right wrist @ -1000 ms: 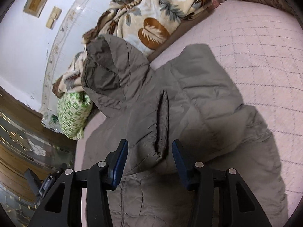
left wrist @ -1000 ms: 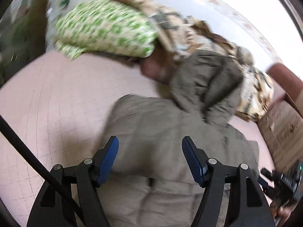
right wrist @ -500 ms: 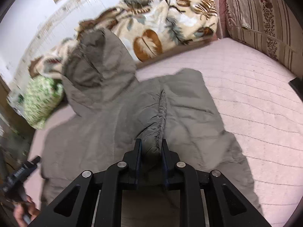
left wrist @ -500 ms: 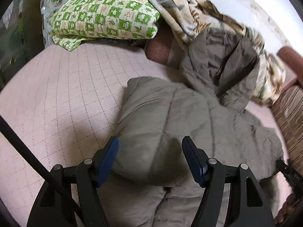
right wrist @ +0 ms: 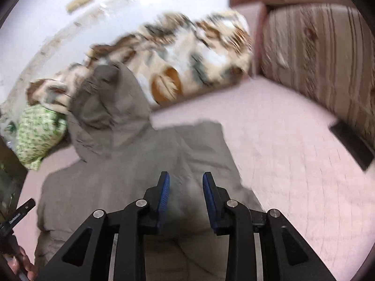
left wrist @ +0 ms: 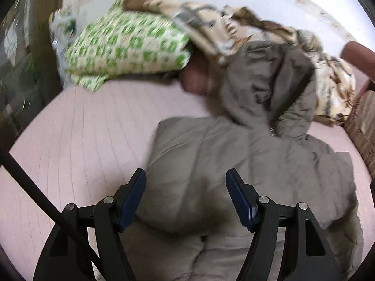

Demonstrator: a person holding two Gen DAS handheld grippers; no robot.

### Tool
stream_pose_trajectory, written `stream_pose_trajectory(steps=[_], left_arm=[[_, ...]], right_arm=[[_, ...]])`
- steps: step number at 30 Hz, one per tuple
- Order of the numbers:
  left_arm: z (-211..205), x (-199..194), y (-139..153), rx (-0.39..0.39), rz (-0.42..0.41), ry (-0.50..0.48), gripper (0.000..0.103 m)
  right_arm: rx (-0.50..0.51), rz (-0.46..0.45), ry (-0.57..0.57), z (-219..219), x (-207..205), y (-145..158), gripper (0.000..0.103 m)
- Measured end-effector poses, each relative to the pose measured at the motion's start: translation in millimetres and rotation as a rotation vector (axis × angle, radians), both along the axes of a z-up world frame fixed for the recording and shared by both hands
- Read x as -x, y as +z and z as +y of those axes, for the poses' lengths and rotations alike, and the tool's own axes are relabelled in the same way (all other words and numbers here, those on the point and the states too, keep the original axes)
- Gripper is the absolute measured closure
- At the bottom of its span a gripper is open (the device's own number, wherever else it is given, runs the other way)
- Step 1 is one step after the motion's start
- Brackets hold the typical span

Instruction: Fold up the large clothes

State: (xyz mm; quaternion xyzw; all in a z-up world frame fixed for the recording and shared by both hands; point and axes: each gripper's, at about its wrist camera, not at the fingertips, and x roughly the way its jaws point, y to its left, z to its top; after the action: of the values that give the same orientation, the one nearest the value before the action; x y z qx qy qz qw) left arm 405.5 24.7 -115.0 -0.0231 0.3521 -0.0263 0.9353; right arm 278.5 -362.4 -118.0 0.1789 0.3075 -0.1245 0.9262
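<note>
Grey-olive puffer jacket (left wrist: 236, 164) lies flat on the pink quilted bed (left wrist: 82, 140), hood up against the leaf-print blanket (right wrist: 194, 53). Left claw (left wrist: 186, 196) spread wide over its folded sleeve; right claw (right wrist: 185, 194) also apart, gripping nothing. Green-patterned pillow (left wrist: 126, 44) sits beyond.

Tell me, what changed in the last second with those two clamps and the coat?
The right gripper pinched a ridge of the grey jacket half a second ago and has now let go, jaws apart. The left gripper stayed open over the folded sleeve. The jacket remains on the bed.
</note>
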Motion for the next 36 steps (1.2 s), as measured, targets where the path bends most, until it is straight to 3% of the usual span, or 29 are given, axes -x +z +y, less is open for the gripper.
stream_pose_trajectory(steps=[3,8,13,21,25,30,33,36], left_arm=[[-22,-1,-1,-0.032,-0.009,-0.053,0.033],[-49,-10,-27,-0.127,0.061,-0.097,0.033],[-50,-19,-46,-0.149,0.133,-0.09,0.028],[-51,-22,-53,-0.16,0.15,-0.084,0.023],[-53,-15,-43,-0.148,0.112,-0.082,0.024],[-63,2,-24,-0.121,0.034,-0.127,0.024],[-76,10,-23,-0.133,0.016,-0.17,0.024],[-91,11,-35,-0.162,0.047,-0.195,0.024]], right_arm=[[0.009,0.004,0.1,21,-12,-5,0.071],[0.015,0.076,0.182,42,-34,-27,0.071],[0.014,0.161,0.184,45,-46,-51,0.071],[0.067,0.237,0.188,52,-55,-66,0.07],[0.103,0.193,0.176,57,-49,-54,0.07],[0.163,0.049,0.22,74,-39,-29,0.07],[0.13,0.036,0.281,82,-40,-28,0.07],[0.092,0.071,0.322,88,-45,-37,0.07]])
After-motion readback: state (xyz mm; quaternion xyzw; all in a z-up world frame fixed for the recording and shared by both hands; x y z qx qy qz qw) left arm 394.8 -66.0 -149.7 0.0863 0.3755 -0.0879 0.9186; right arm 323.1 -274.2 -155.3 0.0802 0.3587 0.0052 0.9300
